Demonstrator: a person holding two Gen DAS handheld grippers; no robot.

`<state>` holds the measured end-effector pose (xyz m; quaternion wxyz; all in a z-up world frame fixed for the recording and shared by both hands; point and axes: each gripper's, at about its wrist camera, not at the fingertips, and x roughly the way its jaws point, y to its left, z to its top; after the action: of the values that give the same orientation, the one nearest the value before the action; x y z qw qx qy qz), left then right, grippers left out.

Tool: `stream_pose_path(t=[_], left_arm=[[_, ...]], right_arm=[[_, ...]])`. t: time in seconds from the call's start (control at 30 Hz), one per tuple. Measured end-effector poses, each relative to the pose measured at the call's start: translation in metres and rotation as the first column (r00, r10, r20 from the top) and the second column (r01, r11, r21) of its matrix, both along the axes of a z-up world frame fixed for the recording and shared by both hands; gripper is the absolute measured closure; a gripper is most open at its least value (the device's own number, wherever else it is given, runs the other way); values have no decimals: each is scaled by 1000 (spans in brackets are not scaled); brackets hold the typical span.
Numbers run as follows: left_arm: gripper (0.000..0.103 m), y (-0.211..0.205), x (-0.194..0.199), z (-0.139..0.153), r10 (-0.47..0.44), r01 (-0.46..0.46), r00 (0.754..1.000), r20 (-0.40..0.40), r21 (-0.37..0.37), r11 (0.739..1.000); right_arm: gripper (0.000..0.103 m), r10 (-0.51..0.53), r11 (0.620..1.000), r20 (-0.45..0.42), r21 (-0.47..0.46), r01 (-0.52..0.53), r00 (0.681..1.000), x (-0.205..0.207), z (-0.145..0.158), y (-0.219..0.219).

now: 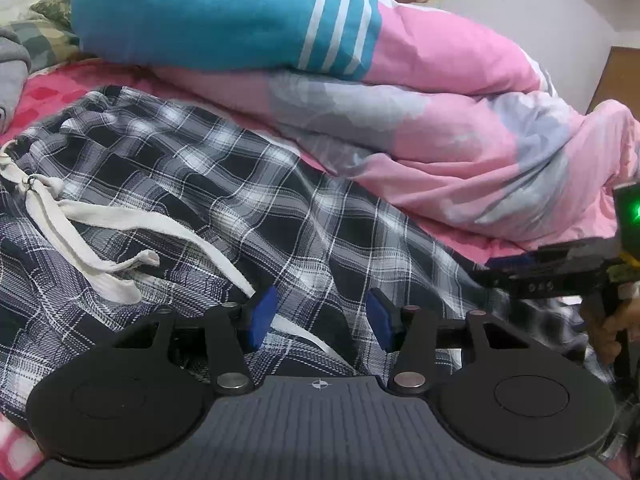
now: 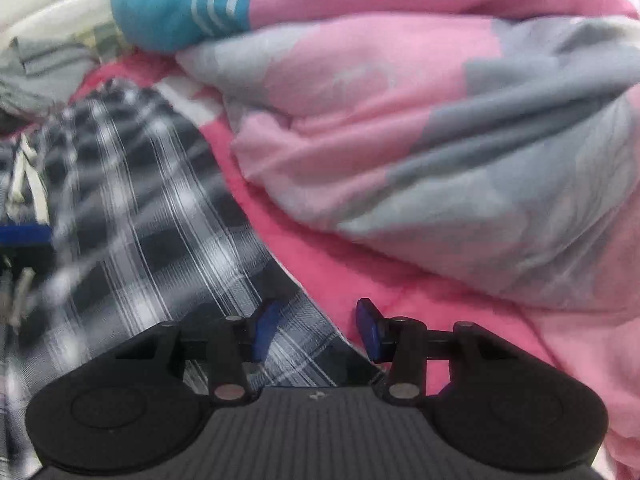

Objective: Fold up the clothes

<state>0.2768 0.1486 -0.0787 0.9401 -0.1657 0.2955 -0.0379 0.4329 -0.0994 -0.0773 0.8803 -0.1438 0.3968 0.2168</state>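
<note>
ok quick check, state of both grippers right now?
Left gripper: jaws open, holding nothing, over the plaid pants.
Right gripper: jaws open, holding nothing, at the pants' edge by the pink bedsheet.

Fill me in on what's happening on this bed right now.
A person is folding clothes with a handheld gripper in each hand. Plaid pants with a white drawstring lie crumpled on the pink sheet, beside a bunched pink and grey duvet with a blue striped garment on top. The left gripper hovers open over the plaid fabric, and the right gripper sits open at the pants' edge. Neither holds anything yet.
</note>
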Motion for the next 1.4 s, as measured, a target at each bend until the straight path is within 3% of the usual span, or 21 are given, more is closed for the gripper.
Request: stream_pose_path(t=[0.03, 0.07, 0.1, 0.3, 0.37, 0.47, 0.53, 0.63, 0.67, 0.7, 0.9, 0.97, 1.07, 1.17, 1.23, 1.4], left_arm=[[53, 0, 0, 0, 2, -2, 1000, 2, 1, 1000], [53, 0, -1, 0, 12, -12, 1000, 6, 3, 1000], [54, 1, -1, 1, 21, -21, 1000, 10, 5, 1000], [57, 4, 0, 2, 54, -54, 999, 8, 18, 998], [57, 3, 1, 2, 54, -55, 998, 7, 26, 998], [57, 3, 3, 0, 53, -53, 999, 1, 34, 998], [57, 4, 4, 0, 49, -49, 999, 0, 33, 998], [56, 6, 5, 1, 42, -42, 999, 3, 23, 999], [56, 6, 5, 1, 40, -40, 999, 6, 20, 999], [56, 7, 5, 2, 39, -39, 999, 10, 18, 999], [52, 4, -11, 20, 6, -5, 993, 120, -8, 1000], [51, -2, -15, 23, -52, 58, 989, 140, -46, 997], [51, -15, -14, 17, -161, 172, 981, 109, -95, 981], [51, -29, -11, 5, -217, 222, 975, 54, -101, 970], [51, -34, -11, 0, -220, 222, 975, 41, -63, 973], [51, -38, -7, -2, -218, 220, 975, 40, -49, 974]], right_arm=[[60, -4, 1000, 15, -12, 5, 1000, -1, 0, 1], [86, -7, 1000, 37, -30, 8, 999, -3, 2, 3], [102, -10, 999, 59, -47, 12, 998, -5, 3, 4], [102, -16, 988, 191, -149, 45, 981, -17, 14, 14], [102, -44, 987, 199, -141, 73, 979, -11, 13, 11], [102, -72, 980, 187, -169, 104, 980, 5, -6, 15], [101, -108, 981, 179, -140, 134, 978, 12, -12, 11], [78, -239, 971, 109, 40, 236, 965, 15, 11, -23], [69, -291, 954, 96, 104, 281, 952, 10, 24, -40], [67, -350, 931, 95, 149, 334, 932, 1, 38, -61], [62, -612, 752, 51, 347, 561, 789, -109, 115, -185], [60, -652, 715, 24, 352, 604, 757, -155, 125, -207], [56, -687, 679, -16, 341, 650, 726, -217, 129, -221], [45, -650, 719, -50, 283, 635, 758, -264, 117, -202], [39, -610, 777, -8, 192, 600, 793, -288, 103, -174], [41, -424, 893, 158, -90, 441, 892, -330, 72, -102]])
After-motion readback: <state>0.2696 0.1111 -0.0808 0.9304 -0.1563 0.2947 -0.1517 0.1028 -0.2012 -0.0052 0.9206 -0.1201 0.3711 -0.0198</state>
